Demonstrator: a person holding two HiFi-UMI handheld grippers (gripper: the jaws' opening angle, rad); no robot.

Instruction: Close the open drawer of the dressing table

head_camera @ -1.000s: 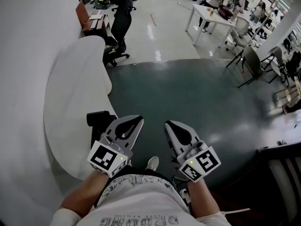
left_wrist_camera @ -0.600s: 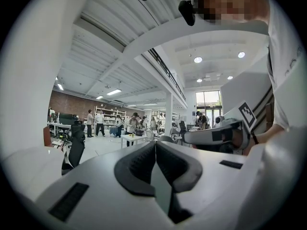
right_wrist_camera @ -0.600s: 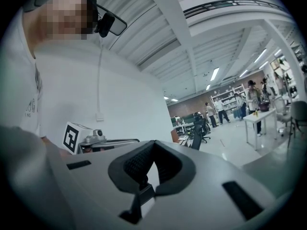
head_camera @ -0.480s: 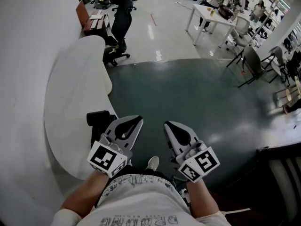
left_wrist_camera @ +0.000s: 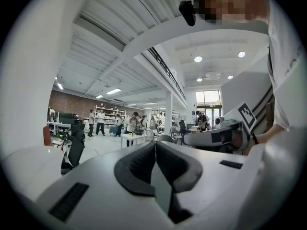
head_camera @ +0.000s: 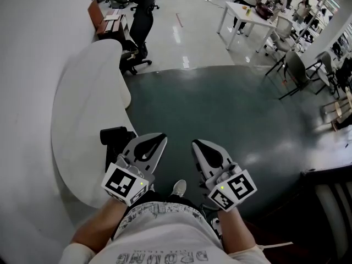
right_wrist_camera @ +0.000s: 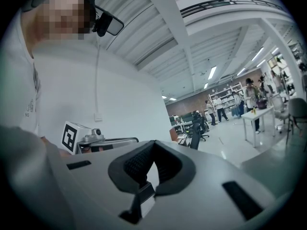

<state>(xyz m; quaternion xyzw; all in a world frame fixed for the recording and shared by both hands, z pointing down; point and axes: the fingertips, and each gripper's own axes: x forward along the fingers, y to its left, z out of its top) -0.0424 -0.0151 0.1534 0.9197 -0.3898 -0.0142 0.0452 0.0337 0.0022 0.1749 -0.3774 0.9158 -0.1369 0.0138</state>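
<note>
The left gripper's [left_wrist_camera: 155,143] two dark pads are pressing tip to tip with nothing caught between them. The right gripper [right_wrist_camera: 152,143] is doing the same, its jaws closed on air. Both are pointing level, out over the dark green floor [head_camera: 220,114]. They are sitting side by side, a little apart, in front of the person's white printed shirt [head_camera: 165,241], and a shoe [head_camera: 178,189] is peeking out between them.

Just to the left of the left gripper, a black boxy object [head_camera: 113,139] is sitting against the edge of a white curved tabletop [head_camera: 82,109], which is running along the white wall. This is probably the dressing table, though from here I am not making out its drawer. Neither gripper is touching it.

Farther off, a black office chair [head_camera: 140,26] is standing by the tabletop's far end. People are gathering round a white desk [head_camera: 242,15] at the back of the hall.
</note>
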